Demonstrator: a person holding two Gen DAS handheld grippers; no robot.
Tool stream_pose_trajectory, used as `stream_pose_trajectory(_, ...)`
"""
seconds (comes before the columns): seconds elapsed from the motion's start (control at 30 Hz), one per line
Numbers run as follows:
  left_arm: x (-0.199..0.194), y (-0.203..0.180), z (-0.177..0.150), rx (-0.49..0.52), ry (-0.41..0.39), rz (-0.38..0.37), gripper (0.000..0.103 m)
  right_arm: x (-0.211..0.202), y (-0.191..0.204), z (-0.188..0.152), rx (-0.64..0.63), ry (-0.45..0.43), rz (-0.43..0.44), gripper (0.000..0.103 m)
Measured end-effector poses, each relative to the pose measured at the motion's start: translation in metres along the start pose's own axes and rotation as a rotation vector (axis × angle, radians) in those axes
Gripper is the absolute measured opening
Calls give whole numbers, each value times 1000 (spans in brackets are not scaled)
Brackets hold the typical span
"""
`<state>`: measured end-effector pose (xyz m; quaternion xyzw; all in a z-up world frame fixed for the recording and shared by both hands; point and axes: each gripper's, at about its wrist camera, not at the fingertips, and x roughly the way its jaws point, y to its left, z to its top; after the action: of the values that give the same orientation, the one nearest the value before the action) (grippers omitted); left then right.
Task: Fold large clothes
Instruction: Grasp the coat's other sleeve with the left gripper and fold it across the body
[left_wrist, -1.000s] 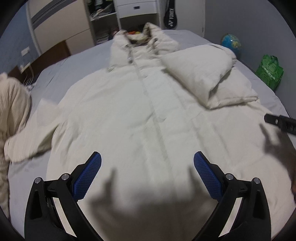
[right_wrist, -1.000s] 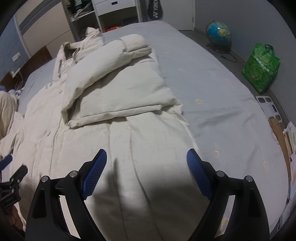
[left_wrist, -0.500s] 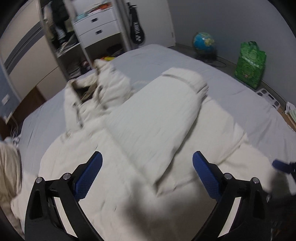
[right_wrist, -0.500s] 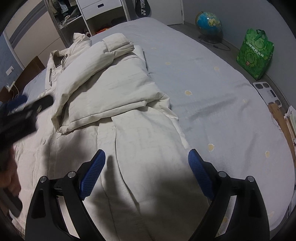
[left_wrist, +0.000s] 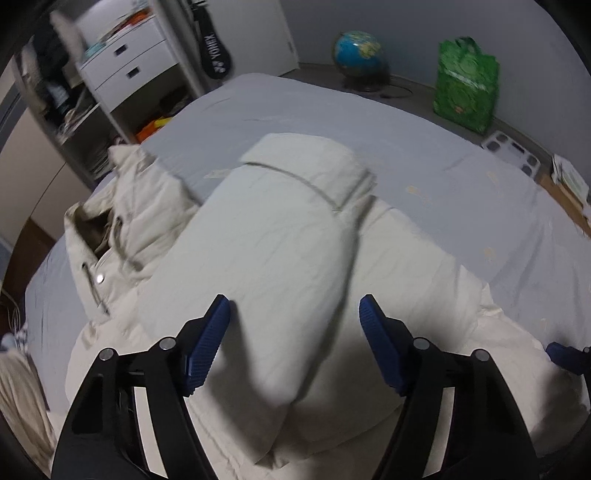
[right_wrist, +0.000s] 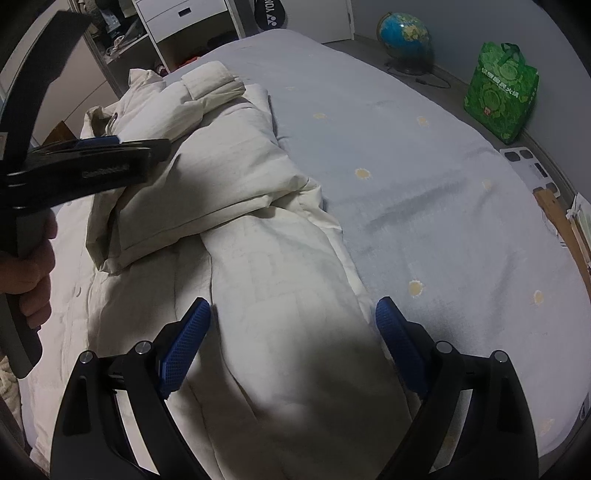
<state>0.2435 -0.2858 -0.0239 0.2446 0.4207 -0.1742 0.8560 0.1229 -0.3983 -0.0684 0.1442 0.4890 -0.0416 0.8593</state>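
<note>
A large cream padded coat (left_wrist: 258, 258) lies spread on the grey bed, collar toward the shelves. Its right sleeve (left_wrist: 295, 184) is folded across the chest and shows in the right wrist view (right_wrist: 207, 162) too. My left gripper (left_wrist: 294, 314) is open and empty, just above the folded sleeve. My right gripper (right_wrist: 293, 314) is open and empty over the coat's right side panel (right_wrist: 280, 280) near its edge. The left gripper's body (right_wrist: 85, 166) and the hand holding it appear at the left of the right wrist view.
The grey bedsheet (right_wrist: 424, 184) lies to the right of the coat. A globe (right_wrist: 406, 37), a green bag (right_wrist: 502, 92) and a scale stand on the floor beyond. White drawers and shelves (left_wrist: 122, 70) stand behind the bed. Another cream garment (left_wrist: 18, 398) lies at the far left.
My left gripper has swung from the coat's lower front up and right to the folded sleeve. My right gripper has moved slightly forward over the coat's right side. Both stay open.
</note>
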Motion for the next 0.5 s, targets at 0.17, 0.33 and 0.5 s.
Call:
stream_pose_trajectory(0.17,15,-1,7,28,25,23,43,1,5,0,-22,-2,-10,87)
stream_pose_trajectory(0.33,3,31,13,-98,10,-39,6,3,4,-1,-28,3,-8,87)
stream_pose_trajectory(0.5,-30,54,3,-155,-67,-17,5,2,3,-1,-27,-2,-6,87)
